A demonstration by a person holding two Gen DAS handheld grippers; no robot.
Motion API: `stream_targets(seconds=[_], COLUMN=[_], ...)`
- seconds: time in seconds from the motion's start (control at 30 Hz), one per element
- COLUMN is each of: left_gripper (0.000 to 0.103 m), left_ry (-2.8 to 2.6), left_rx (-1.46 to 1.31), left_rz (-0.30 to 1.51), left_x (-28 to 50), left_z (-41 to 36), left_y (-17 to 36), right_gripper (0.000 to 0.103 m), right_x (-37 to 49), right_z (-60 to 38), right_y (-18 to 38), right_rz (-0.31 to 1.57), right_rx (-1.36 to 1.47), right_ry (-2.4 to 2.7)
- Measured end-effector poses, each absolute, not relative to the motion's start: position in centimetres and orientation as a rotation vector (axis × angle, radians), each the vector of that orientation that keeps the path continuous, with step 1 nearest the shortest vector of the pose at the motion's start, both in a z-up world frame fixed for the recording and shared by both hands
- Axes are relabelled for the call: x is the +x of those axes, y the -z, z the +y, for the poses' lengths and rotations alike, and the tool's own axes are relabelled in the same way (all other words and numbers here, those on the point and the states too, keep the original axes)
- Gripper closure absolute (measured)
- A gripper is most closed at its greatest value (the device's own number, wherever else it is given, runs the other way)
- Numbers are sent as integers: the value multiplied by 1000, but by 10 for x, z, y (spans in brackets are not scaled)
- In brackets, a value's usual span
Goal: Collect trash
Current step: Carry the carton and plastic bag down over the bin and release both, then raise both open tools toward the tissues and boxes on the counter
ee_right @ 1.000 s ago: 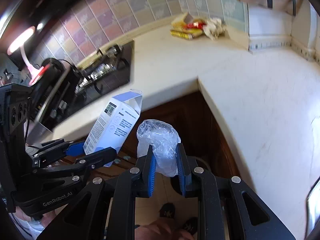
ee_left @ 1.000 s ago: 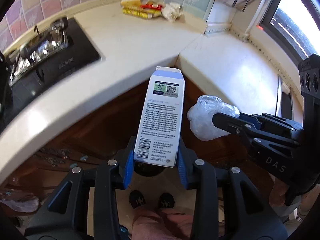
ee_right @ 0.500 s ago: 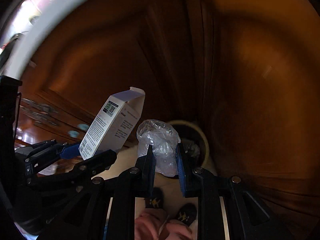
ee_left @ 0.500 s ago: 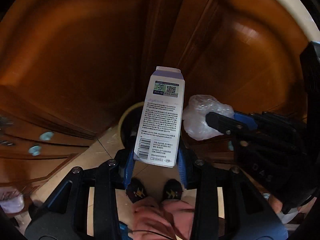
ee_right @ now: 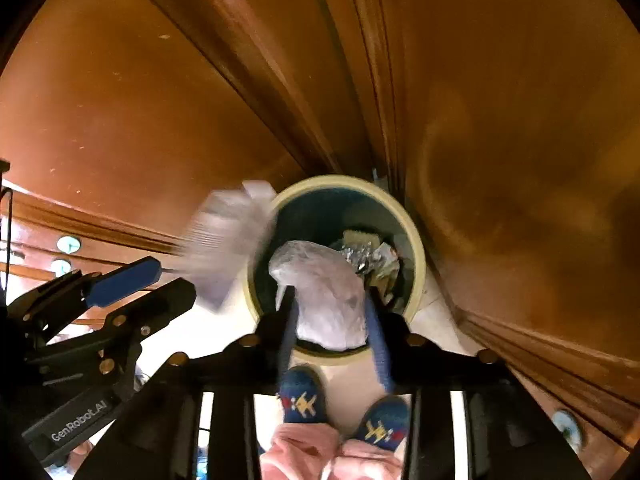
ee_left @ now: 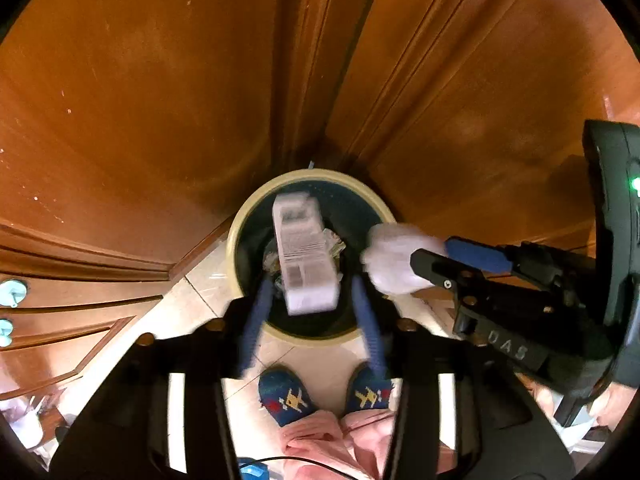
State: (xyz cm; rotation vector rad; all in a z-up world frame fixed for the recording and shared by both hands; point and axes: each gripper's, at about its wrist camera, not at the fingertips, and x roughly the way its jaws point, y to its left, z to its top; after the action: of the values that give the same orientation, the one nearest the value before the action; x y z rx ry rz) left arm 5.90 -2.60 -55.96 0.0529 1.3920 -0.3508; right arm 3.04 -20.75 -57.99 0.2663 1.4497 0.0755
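Foil scraps (ee_right: 366, 258) in the bin (ee_right: 416, 268) show clearly only from the right wrist.

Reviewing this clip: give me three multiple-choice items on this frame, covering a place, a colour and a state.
1. Where does the bin stand?
A. on a worktop
B. on the floor at the cabinet corner
C. inside a drawer

2. What colour is the bin's rim?
A. cream
B. red
C. green

3. How is the white box?
A. clamped by the left fingers
B. lying on the floor tiles
C. loose between the spread left fingers, over the bin

Key:
1 B: the bin sits on tiles where the wooden cabinet panels meet.
2 A: its rim is pale cream.
3 C: gaps show on both sides of the blurred box, between it and the left fingers.
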Motion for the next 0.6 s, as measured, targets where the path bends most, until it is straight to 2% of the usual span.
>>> stream_targets(seconds=[0.03, 0.07, 0.3, 0.6], left_gripper=[34, 25, 24, 24], left_ry=[352, 353, 335, 275], left_rx=[52, 56, 76, -29], left_rz=[1397, 1399, 1397, 1396], left_x=[58, 57, 52, 50], left_z=[-25, -25, -26, -9], left_y=[561, 562, 551, 508], right_gripper=[63, 63, 62, 62], right_x=[33, 35, 41, 30], right_z=[-208, -206, -198, -196], right_y=[583, 586, 579, 522], right_rz=[1455, 1462, 1453, 1430], right_rx=[273, 273, 275, 287], right_ry=[-67, -56, -52, -29])
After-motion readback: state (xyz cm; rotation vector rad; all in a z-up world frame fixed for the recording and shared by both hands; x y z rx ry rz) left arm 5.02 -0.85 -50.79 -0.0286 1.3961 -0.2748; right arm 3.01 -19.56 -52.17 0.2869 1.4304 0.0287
